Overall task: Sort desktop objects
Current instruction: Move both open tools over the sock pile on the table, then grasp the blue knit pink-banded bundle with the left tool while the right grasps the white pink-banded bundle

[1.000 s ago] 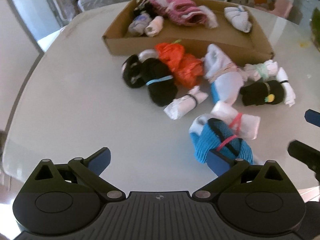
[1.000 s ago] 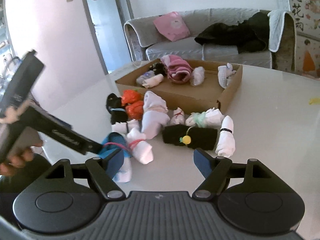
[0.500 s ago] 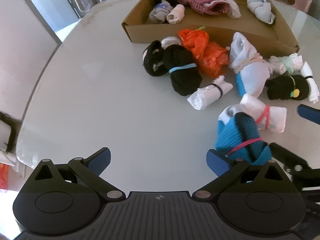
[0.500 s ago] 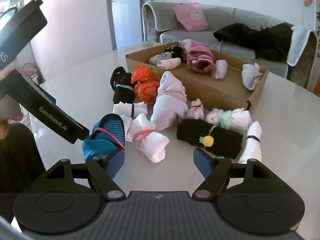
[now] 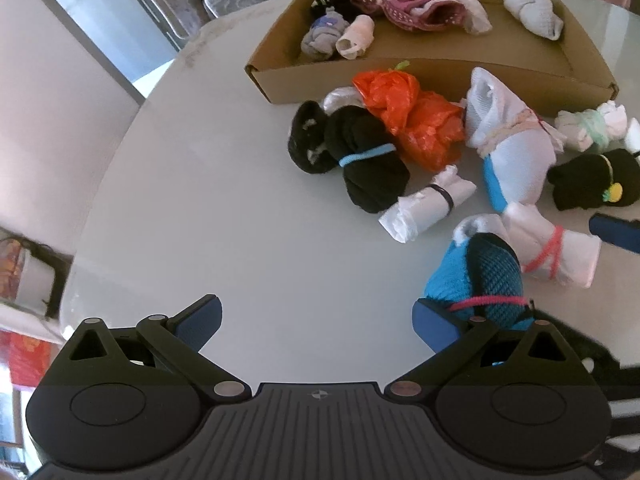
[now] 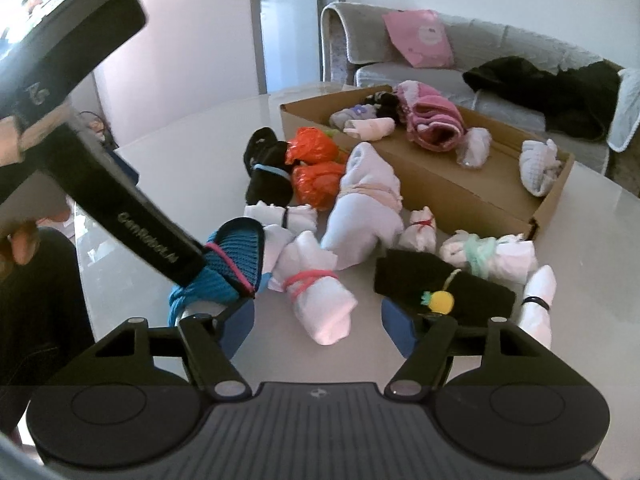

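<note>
White, glossy tabletop (image 5: 208, 216) is serving as the work surface, with a grey sofa (image 6: 500, 76) standing behind it; we are sorting rolled sock bundles into a cardboard box (image 5: 400, 80) at the far side. We are working nearest a blue knitted bundle (image 5: 480, 280) tied with a pink band, lying at the near edge of the loose pile; touching it on its right is a white bundle with a pink band (image 6: 320, 300). Our left gripper (image 5: 316, 320) is hanging released, jaws spread wide over bare table, its right finger just beside the blue bundle but not around it; our right gripper (image 6: 318, 320) is likewise spread open and grasping nothing, with the white pink-banded bundle lying between its fingers.

Moving outward, we are seeing a black bundle with a pineapple charm (image 6: 440, 288), a large white and blue bundle (image 5: 508, 152), a small white roll with a black band (image 5: 428, 204), a black bundle with a blue band (image 5: 360, 160) and an orange plastic bundle (image 5: 412, 120), all loose beside the box. Inside the box, a pink bundle (image 5: 416, 4), a grey roll (image 5: 324, 36) and a white bundle (image 5: 532, 8) are already lying; we are judging the task under way, with the larger share of bundles yet to be placed.
</note>
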`<state>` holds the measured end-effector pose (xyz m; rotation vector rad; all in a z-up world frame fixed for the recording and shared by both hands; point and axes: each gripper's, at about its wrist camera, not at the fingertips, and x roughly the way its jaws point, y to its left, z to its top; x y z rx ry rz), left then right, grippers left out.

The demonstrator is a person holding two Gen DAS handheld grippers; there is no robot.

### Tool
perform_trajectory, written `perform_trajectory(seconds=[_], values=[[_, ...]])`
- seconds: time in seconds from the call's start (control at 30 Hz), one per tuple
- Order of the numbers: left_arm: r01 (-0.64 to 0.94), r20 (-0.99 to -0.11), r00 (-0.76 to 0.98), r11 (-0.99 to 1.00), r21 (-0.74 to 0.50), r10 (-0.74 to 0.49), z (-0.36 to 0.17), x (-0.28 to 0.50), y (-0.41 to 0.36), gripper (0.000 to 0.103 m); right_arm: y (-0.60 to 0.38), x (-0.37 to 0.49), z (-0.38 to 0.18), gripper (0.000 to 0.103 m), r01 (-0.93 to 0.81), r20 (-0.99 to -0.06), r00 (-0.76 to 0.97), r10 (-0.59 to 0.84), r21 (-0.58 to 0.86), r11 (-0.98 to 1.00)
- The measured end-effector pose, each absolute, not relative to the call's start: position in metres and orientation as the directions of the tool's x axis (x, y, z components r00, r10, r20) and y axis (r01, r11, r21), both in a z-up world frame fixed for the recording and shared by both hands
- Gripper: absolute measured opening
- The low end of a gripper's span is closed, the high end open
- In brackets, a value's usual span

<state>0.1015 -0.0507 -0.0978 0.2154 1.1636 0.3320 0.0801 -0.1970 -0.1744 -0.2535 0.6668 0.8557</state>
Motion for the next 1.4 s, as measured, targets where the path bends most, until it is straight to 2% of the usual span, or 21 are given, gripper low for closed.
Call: perform_trajectory(seconds=[0.17,0.37,0.5,0.63,0.73,0.97,1.17,1.3,1.4], values=[[-0.152,-0.86,0.351,0.929,0.339,0.371,-0.096,0.107,-0.05,0.102,-0.194,0.078,-0.178,0.067,-0.773,-0.644,0.459,0.612,0.05,0.632],[-0.107,-0.83,0.382,0.911,0.398,0.407,-0.095,0.104,-0.065,0.102,-0.194,0.082,-0.181,0.064,-0.783,-0.656,0.439,0.614,0.057,0.62],[-0.078,-0.795,0.42,0.89,0.449,0.438,-0.099,0.104,-0.073,0.102,-0.195,0.085,-0.18,0.055,-0.79,-0.663,0.426,0.616,0.059,0.61],[-0.037,-0.823,0.399,0.904,0.426,0.405,-0.095,0.108,-0.074,0.102,-0.195,0.085,-0.178,0.047,-0.794,-0.666,0.428,0.611,0.046,0.606],[-0.012,-0.859,0.375,0.928,0.372,0.349,-0.091,0.109,-0.069,0.102,-0.198,0.087,-0.177,0.042,-0.79,-0.667,0.431,0.608,0.047,0.611],[-0.043,-0.929,0.311,0.979,0.199,0.202,-0.073,0.109,-0.054,0.102,-0.202,0.09,-0.179,0.042,-0.787,-0.666,0.427,0.612,0.06,0.614],[-0.073,-0.941,0.322,0.994,0.086,0.105,-0.051,0.107,-0.057,0.102,-0.208,0.092,-0.178,0.042,-0.777,-0.656,0.43,0.62,0.08,0.624],[-0.101,-0.957,0.289,0.995,-0.025,0.006,-0.058,0.109,-0.062,0.101,-0.212,0.094,-0.178,0.039,-0.769,-0.656,0.437,0.615,0.082,0.634],[-0.13,-0.957,0.289,0.99,-0.059,-0.019,-0.066,0.113,-0.065,0.101,-0.218,0.094,-0.178,0.039,-0.765,-0.661,0.439,0.609,0.081,0.639]])
